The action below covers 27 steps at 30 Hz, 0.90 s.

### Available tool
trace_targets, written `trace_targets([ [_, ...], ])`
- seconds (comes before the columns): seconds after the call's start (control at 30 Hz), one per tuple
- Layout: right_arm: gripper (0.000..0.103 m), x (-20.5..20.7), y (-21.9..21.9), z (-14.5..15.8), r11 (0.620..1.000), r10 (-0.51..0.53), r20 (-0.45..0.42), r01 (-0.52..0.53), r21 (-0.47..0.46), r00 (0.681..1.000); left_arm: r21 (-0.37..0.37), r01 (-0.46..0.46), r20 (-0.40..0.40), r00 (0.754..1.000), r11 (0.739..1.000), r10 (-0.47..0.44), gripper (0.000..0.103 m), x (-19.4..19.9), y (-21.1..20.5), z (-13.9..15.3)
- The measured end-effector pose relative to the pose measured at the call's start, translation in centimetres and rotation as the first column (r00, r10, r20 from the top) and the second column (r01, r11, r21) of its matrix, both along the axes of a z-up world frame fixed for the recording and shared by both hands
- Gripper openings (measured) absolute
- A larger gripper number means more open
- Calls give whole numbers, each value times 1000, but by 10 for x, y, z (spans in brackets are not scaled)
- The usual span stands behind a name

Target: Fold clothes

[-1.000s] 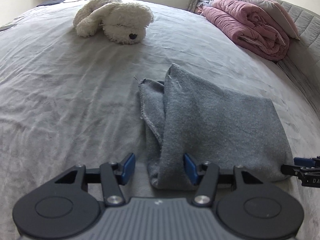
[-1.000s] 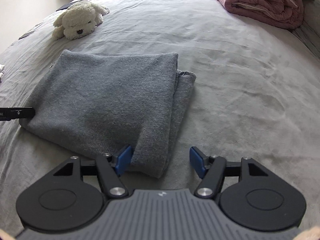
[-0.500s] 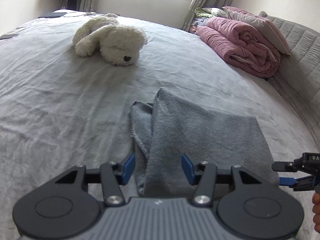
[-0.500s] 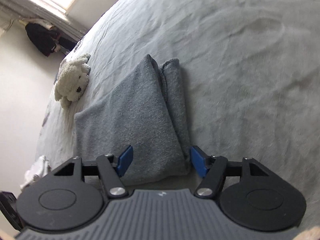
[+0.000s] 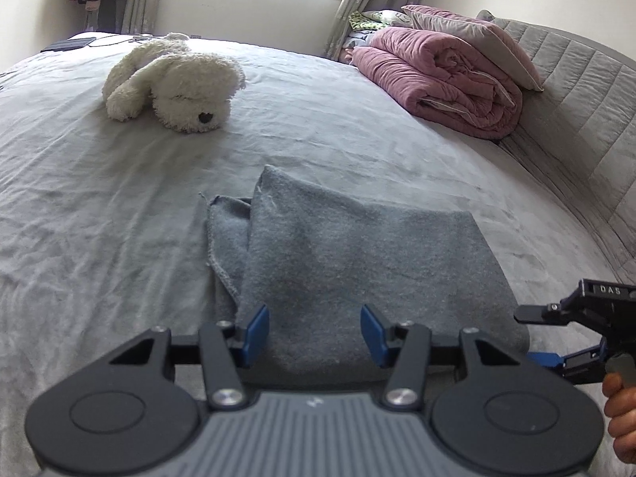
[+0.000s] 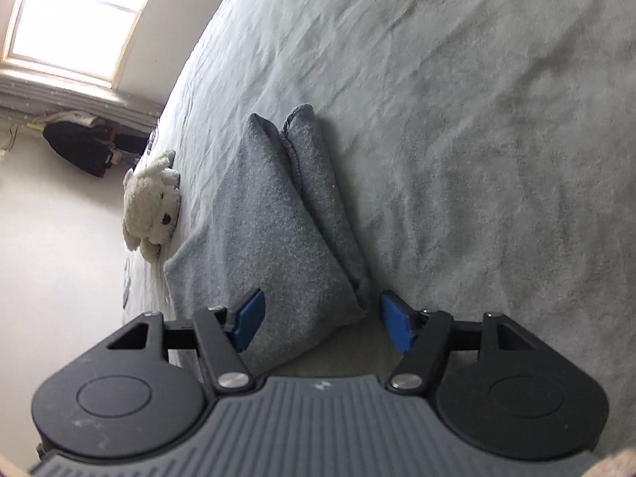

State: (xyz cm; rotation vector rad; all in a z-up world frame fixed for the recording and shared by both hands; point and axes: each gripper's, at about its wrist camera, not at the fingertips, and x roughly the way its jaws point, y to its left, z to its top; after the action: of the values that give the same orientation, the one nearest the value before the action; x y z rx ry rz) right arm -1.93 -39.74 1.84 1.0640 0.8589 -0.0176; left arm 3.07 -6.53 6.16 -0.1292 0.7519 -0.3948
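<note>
A folded grey garment (image 5: 357, 254) lies flat on the grey bed sheet (image 5: 99, 206). It also shows in the right wrist view (image 6: 278, 238). My left gripper (image 5: 314, 336) is open, its blue pads astride the garment's near edge. My right gripper (image 6: 322, 320) is open and rolled sideways, its pads astride the garment's near corner. The right gripper also shows in the left wrist view (image 5: 556, 334), at the garment's right corner, held by a hand.
A white plush dog (image 5: 175, 83) lies on the bed beyond the garment, and shows in the right wrist view (image 6: 153, 206). A rolled pink duvet (image 5: 437, 79) and pillows lie against the padded headboard (image 5: 576, 91) at right. A window (image 6: 75, 12) is behind.
The left gripper has shifted right along the garment's near edge. The right gripper has rolled sideways and closed in on the garment's corner. Both stay open.
</note>
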Motion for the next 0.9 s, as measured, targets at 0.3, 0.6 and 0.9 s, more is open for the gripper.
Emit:
trace_targets([
  [0.3,68,-6,13,-10,989,-141,106,136,55,984,32,126,80,988,992,-128,52,-14,-34,-1],
  [0.6,62,-18,25,-6,976,-219,191,214,45,957,77,82,24,996,994,-85,52,-5,-31,-14],
  [0.9,56,-16,38,-10,967,-239,190,251,-43,952,87,77,22,997,993,-79,52,-5,-32,-15],
])
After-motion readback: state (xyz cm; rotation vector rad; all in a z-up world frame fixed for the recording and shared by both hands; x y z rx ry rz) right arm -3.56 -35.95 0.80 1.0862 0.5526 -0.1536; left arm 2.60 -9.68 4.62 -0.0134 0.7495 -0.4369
